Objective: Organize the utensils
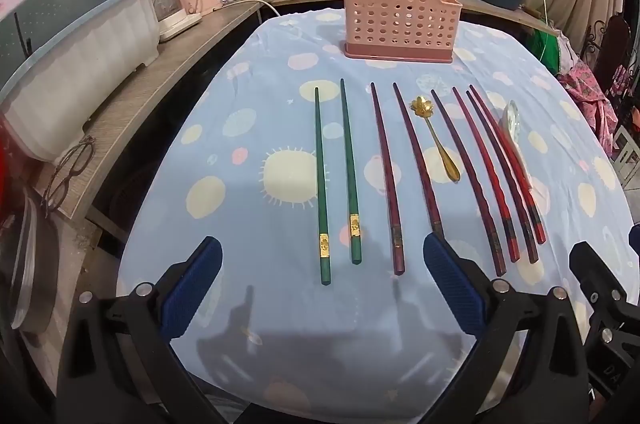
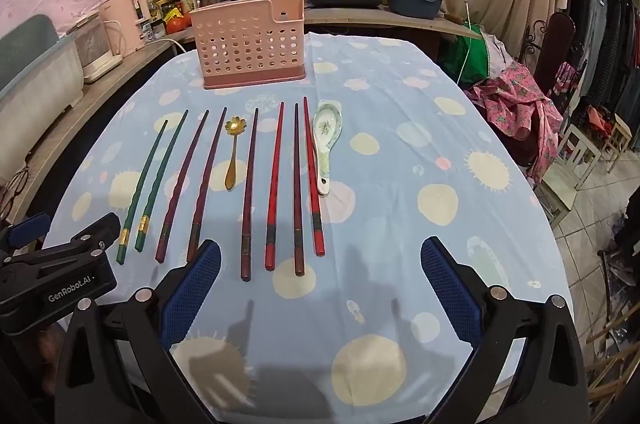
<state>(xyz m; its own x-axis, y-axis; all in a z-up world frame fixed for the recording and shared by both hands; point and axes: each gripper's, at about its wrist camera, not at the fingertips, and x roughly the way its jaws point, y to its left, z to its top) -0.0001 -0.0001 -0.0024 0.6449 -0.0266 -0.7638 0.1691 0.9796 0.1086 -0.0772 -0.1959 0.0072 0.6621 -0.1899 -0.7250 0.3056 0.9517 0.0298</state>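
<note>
Eight chopsticks lie below a pink holder; only the right view shows the ceramic spoon fully. Both grippers gape wide above the dotted tablecloth.

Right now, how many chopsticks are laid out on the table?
8, side by side in front of the pink holder: two green chopsticks at the left, two purple next, then past the gold spoon four reddish ones, ending beside the white spoon. None look hidden.
</note>
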